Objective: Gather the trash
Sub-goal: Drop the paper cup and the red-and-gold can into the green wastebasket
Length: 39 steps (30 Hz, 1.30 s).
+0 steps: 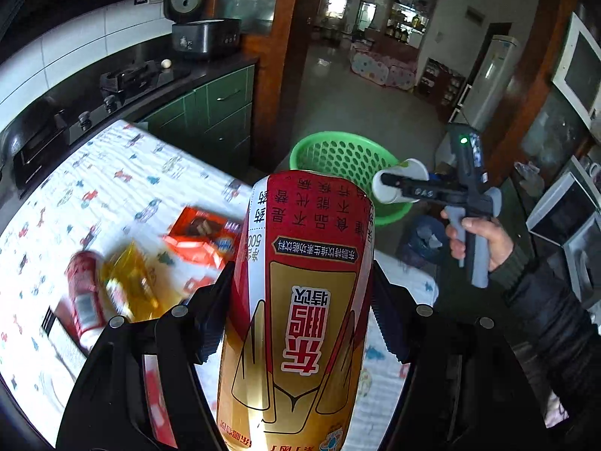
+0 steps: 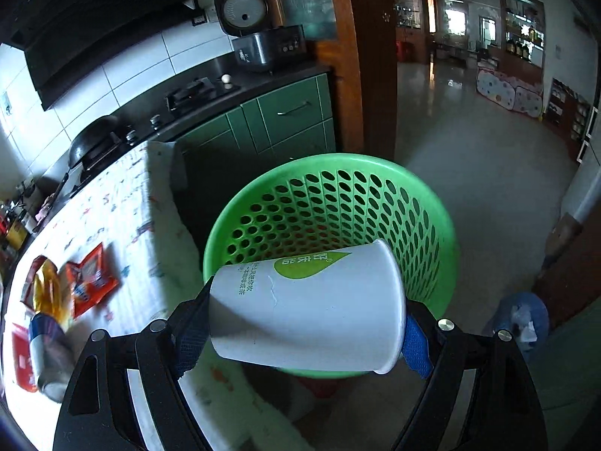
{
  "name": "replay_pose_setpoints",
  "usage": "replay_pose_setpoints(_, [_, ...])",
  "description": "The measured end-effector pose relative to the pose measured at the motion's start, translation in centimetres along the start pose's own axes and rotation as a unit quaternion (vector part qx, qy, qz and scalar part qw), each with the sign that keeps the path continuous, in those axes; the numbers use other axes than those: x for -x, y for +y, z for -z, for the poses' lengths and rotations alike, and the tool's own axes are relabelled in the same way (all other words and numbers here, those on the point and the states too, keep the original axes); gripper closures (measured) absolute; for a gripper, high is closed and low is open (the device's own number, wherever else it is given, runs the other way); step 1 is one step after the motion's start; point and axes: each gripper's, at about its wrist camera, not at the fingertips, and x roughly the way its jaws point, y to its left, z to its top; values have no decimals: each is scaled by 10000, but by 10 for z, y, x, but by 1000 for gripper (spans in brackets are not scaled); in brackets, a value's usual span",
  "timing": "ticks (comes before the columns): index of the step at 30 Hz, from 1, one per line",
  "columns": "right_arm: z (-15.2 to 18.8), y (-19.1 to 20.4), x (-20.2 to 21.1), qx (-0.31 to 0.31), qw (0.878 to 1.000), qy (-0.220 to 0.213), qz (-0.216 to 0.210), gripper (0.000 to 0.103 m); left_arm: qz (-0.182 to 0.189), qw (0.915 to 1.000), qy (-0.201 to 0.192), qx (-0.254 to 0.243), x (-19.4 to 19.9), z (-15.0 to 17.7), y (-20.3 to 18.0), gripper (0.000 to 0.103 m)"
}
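A rice cooker (image 2: 263, 47), lid raised, stands on the dark counter (image 2: 285, 73) beside a gas stove (image 2: 189, 94)

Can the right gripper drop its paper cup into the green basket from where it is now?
Probably yes: the right gripper holds the paper cup over the green basket, whose open mouth is unobstructed.

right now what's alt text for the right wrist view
The right claw grips a white paper cup sideways over a green perforated basket on the floor. Wrappers and a can lie on the patterned tablecloth at left.
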Motion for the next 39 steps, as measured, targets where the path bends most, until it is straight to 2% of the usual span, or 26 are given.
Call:
replay_pose_setpoints(6, [-9,-19,-29,-24,9999,24,130,13,67,9999,16,-112,-38,-44,-14,36])
replay_pose_setpoints(10, [-8,-29,-31,-17,9999,-23,100,13,92,9998,35,-189,-66,-74,-26,36])
replay_pose_setpoints(16, [7,-39,-3,182,9995,-267,-51,12,122,9990,178,-392,-116,-113,-53,36])
replay_pose_setpoints(22, [32,-45,38,543,9965,-643,1,11,119,9967,579,-564,-181,-144,-85,36])
replay_pose_setpoints(27, [51,-56,55,636,9951,-760,19,11,24,9934,897,-717,-233,-155,-106,36])
replay_pose_setpoints(33, [67,-74,59,544,9959,-726,7,11,-66,9911,1199,-571,-283,-165,-111,36])
replay_pose_setpoints(37, [77,-86,57,418,9969,-664,-4,11,-159,9928,1091,-475,-297,-167,-111,34])
replay_pose_setpoints(39, [82,-90,57,351,9975,-620,-11,11,-152,9941,1010,-351,-298,-166,-110,27])
